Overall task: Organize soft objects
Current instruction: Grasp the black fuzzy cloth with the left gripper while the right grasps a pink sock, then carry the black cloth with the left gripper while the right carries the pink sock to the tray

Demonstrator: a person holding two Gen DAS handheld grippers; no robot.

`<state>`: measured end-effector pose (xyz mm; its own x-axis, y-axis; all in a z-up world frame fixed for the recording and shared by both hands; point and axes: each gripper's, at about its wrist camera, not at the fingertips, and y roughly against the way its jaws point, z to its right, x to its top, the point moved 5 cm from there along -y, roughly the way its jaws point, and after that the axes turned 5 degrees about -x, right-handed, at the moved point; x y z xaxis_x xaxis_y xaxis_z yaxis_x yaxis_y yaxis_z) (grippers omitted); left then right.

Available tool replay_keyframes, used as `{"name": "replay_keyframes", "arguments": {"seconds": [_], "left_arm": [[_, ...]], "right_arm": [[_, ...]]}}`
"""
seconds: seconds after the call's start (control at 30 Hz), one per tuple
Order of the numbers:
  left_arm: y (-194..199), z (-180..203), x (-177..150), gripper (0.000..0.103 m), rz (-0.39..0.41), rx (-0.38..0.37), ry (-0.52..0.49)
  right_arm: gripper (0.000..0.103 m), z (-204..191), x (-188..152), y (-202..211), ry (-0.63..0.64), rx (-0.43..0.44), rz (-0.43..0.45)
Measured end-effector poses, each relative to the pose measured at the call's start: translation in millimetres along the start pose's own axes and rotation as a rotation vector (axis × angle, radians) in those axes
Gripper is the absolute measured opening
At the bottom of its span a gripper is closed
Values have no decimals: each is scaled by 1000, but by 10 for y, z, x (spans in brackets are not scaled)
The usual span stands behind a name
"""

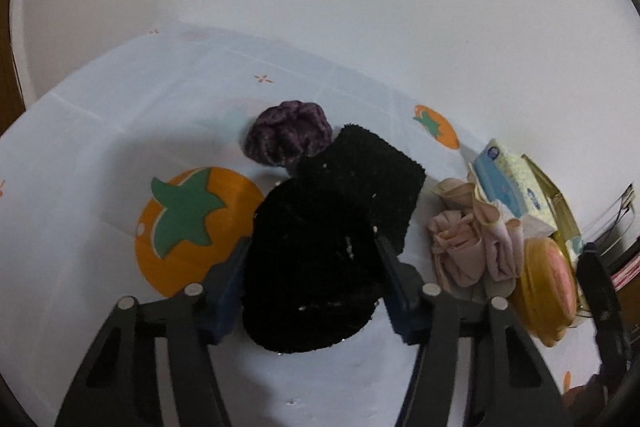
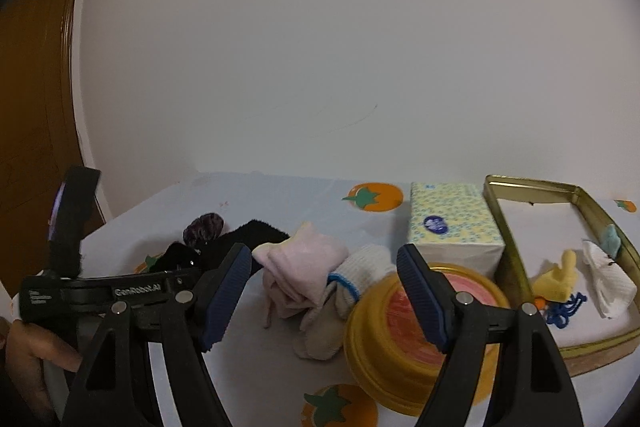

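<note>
Only the left wrist view shows the left hand-held gripper (image 1: 312, 247) clenched on the black fuzzy cloth (image 1: 308, 267) on the table (image 1: 80, 147); the right hand-held gripper (image 2: 324, 267) hangs released above the partly hidden pink socks (image 2: 304, 275).

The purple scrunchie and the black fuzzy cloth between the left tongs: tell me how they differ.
The purple scrunchie is small, bunched and ruffled with a velvety sheen; the black fuzzy cloth is much larger, matte and lies in a flat mound. The scrunchie sits free near the table's far side, while the cloth lies between the left tongs. Both are soft and dark.
</note>
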<state>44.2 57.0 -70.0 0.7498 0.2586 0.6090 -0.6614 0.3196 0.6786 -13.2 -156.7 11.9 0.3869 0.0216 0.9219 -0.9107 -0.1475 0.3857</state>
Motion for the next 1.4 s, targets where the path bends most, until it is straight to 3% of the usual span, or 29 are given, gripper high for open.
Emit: {"name": "replay_keyframes", "arguments": {"seconds": [0.1, 0.2, 0.33, 0.4, 0.5, 0.57, 0.6, 0.63, 0.73, 0.8, 0.87, 0.93, 1.07, 1.13, 1.23, 1.4], "left_arm": [[92, 7, 12, 54, 44, -20, -5], [290, 39, 71, 54, 161, -33, -13], [613, 56, 187, 54, 360, 52, -56], [708, 47, 213, 55, 418, 75, -57], [698, 6, 234, 55, 418, 100, -51], [629, -26, 244, 55, 380, 92, -38], [605, -37, 244, 55, 367, 83, -29], [577, -34, 253, 55, 362, 78, -22], [615, -41, 229, 55, 374, 92, -25], [604, -32, 231, 55, 372, 92, -30], [590, -13, 229, 55, 366, 88, -35], [603, -28, 219, 55, 371, 87, -37], [655, -69, 215, 56, 394, 71, -22], [715, -108, 208, 56, 407, 67, -18], [733, -92, 196, 56, 416, 62, -27], [756, 2, 183, 56, 434, 33, -68]], "right_arm": [[77, -33, -15, -70, 9, -1, -30], [77, -84, -7, -143, 19, 4, -41], [77, -295, -1, -332, 85, 27, -94], [77, -417, 1, -493, 124, 9, -132], [77, -495, -5, -666, 143, -15, -187], [62, -516, -18, -773, 157, -36, -221], [43, -509, -33, -829, 159, -49, -244], [38, -490, -52, -883, 155, -66, -268], [37, -396, -119, -1036, 119, -87, -350], [37, -380, -113, -1025, 109, -81, -345], [19, -349, -99, -998, 85, -57, -333], [14, -280, -85, -934, 37, -16, -306], [12, -79, 107, -653, -187, 236, -194], [12, -1, 202, -486, -250, 309, -133], [12, 109, 275, -275, -279, 350, -59], [12, 232, 249, -180, -302, 372, -37]]}}
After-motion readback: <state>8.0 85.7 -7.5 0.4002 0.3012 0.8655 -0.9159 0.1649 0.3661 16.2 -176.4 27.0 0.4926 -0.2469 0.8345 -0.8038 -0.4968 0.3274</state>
